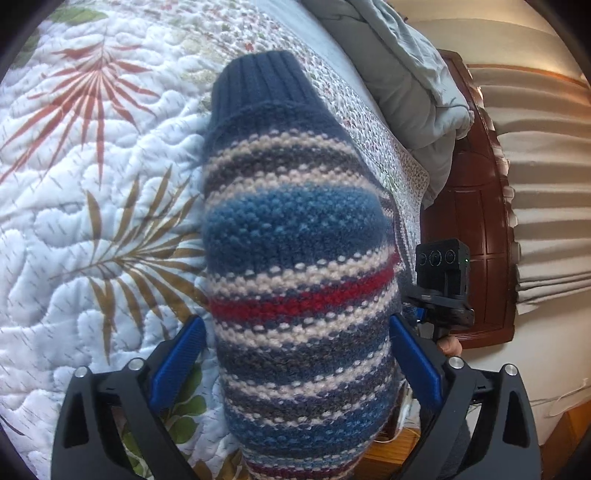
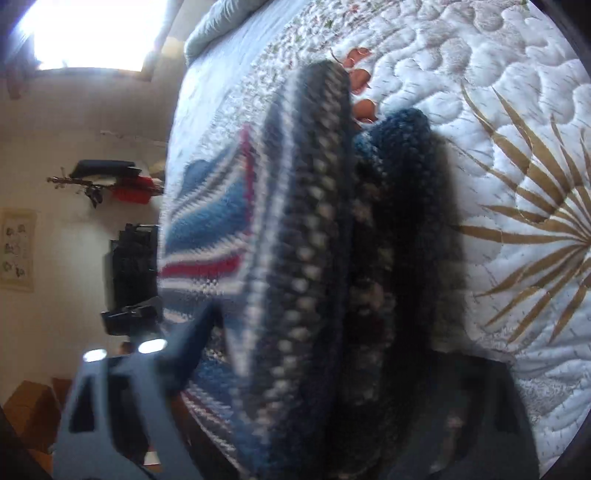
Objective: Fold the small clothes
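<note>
A small striped knit sweater (image 1: 295, 258), navy, cream, blue and red with a ribbed navy collar (image 1: 258, 85), lies on the quilted bed. My left gripper (image 1: 295, 347) has its blue pads (image 1: 181, 354) on both sides of the sweater's body and grips it. In the right wrist view the same sweater (image 2: 303, 240) fills the middle, bunched and blurred. My right gripper (image 2: 332, 350) straddles it; only the left finger (image 2: 192, 343) shows clearly, the right one is in dark shadow. The right gripper's body (image 1: 441, 280) shows beside the sweater in the left wrist view.
A white quilt with palm-leaf print (image 1: 92, 221) covers the bed. A folded grey blanket (image 1: 406, 74) lies at the bed's far end by a dark wooden headboard (image 1: 476, 221). A bright window (image 2: 85, 33) and a wall shelf (image 2: 103, 177) stand beyond the bed edge.
</note>
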